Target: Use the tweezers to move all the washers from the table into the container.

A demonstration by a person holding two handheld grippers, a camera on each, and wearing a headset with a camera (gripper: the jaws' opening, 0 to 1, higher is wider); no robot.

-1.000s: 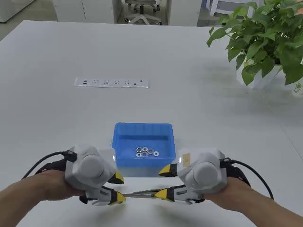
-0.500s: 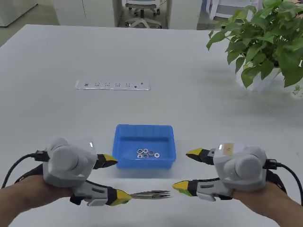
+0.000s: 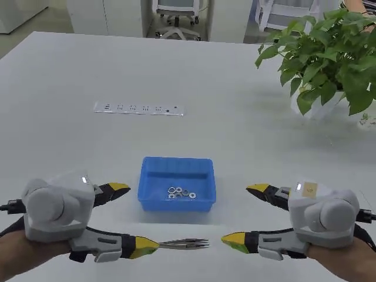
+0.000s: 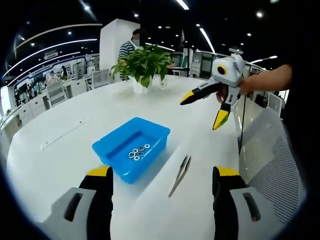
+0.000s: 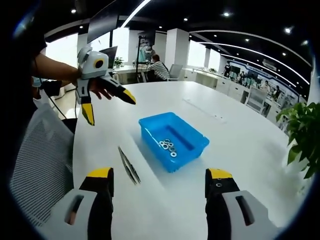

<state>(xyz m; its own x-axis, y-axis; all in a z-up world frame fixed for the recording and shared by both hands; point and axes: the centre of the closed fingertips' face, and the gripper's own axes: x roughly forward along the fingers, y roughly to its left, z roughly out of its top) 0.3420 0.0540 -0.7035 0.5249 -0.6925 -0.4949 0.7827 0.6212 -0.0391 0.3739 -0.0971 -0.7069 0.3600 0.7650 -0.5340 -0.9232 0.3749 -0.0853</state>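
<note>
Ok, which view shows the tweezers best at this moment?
The left gripper view: the tweezers lie whole on the table beside the blue container, between its open jaws. The right gripper view shows them whole too, off to the left. In the head view a yellow tip of the left gripper hides one end.

One container (image 3: 176, 160), one tweezers (image 3: 185, 242), roughly six washers (image 3: 181, 192), two grippers (image 3: 136, 217) (image 3: 241, 214), one potted plant (image 3: 323, 53)

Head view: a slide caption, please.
Open left gripper and right gripper flank silver tweezers before blue plastic container of metal washers.
</note>
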